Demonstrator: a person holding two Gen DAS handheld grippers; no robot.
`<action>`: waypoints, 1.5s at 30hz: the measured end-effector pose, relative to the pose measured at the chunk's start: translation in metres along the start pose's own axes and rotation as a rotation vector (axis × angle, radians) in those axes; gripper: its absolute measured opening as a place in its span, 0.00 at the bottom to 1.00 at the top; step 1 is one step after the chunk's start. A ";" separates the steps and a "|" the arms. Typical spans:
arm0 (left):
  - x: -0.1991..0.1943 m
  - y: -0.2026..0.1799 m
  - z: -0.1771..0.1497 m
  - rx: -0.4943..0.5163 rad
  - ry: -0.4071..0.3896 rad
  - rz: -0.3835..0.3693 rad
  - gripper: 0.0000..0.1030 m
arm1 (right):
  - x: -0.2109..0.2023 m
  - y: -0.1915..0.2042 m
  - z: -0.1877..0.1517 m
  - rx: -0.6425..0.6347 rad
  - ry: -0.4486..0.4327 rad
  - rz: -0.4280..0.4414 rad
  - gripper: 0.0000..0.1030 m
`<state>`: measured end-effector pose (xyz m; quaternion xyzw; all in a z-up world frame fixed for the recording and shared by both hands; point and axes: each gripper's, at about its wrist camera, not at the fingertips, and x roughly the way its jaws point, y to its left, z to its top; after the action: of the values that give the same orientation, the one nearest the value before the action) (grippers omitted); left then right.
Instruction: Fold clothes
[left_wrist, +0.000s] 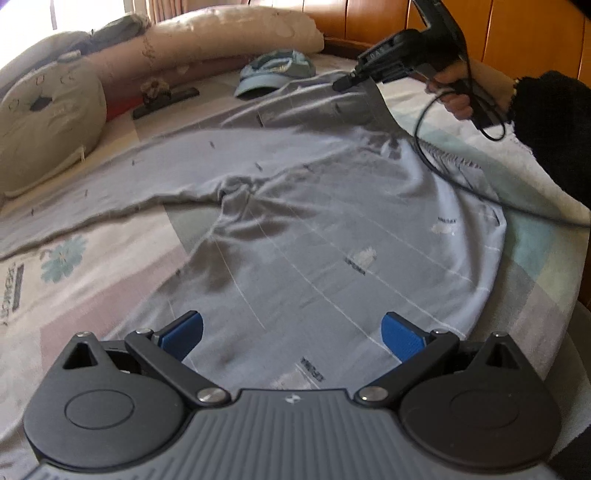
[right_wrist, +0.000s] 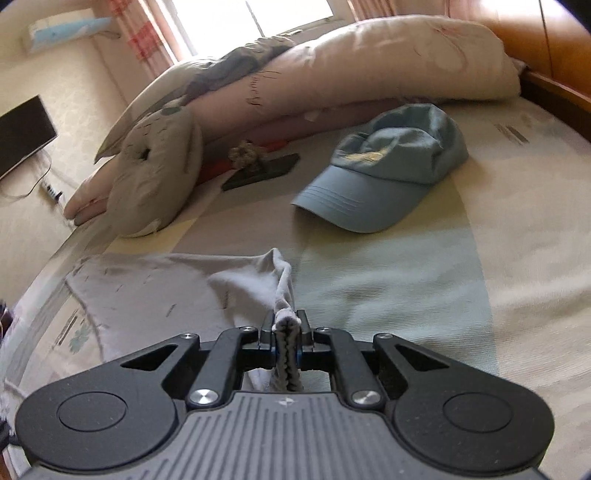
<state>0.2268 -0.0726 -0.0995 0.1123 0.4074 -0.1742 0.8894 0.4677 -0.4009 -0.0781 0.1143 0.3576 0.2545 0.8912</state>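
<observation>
Nearest the lens in the left wrist view, the left gripper (left_wrist: 291, 334) is released: its two blue pads (left_wrist: 184, 334) stand wide apart and hold nothing, hovering over the near hem of the grey shirt (left_wrist: 295, 229). That shirt lies spread across the patterned bedspread (left_wrist: 74, 266), with one sleeve running out to the left and a bunched crease near its middle. At the far right of the shirt, the right gripper (left_wrist: 341, 84) is clenched on a corner of the fabric, which rises off the bed toward it. A hand (left_wrist: 452, 90) with a dark sleeve (left_wrist: 550, 122) holds that tool, and a black cable (left_wrist: 436, 162) hangs from it across the shirt's right side. In the right wrist view, the right gripper (right_wrist: 285, 325) shows its jaws closed on a pinched ridge of grey shirt (right_wrist: 147, 291) cloth, which stands up between them; the rest of the garment trails away to the left over the bedspread (right_wrist: 406, 295). Beyond the shirt, a blue cap (right_wrist: 384, 173) rests on the bed with its brim pointing near and left, apart from the garment. Left of the cap lies a flat dark object (right_wrist: 264, 170) with a small knotted item on it; what it is cannot be told. Farther back, a long rolled quilt (right_wrist: 369, 66) lies along the far edge, with a grey pillow (right_wrist: 155, 181) at its left end. A wooden headboard (right_wrist: 546, 40) stands at the far right.
</observation>
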 end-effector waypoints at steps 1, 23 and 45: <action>0.000 0.001 0.001 0.003 -0.005 0.006 0.99 | -0.002 0.004 -0.002 -0.006 0.002 0.008 0.10; 0.038 0.029 0.082 0.203 -0.141 0.093 0.99 | -0.043 0.062 -0.038 -0.102 0.029 0.155 0.11; 0.138 0.049 0.113 0.494 -0.139 0.331 0.99 | -0.074 0.110 -0.070 -0.463 -0.006 0.147 0.11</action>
<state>0.4073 -0.0963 -0.1293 0.3776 0.2673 -0.1279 0.8772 0.3332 -0.3460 -0.0430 -0.0664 0.2780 0.3936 0.8737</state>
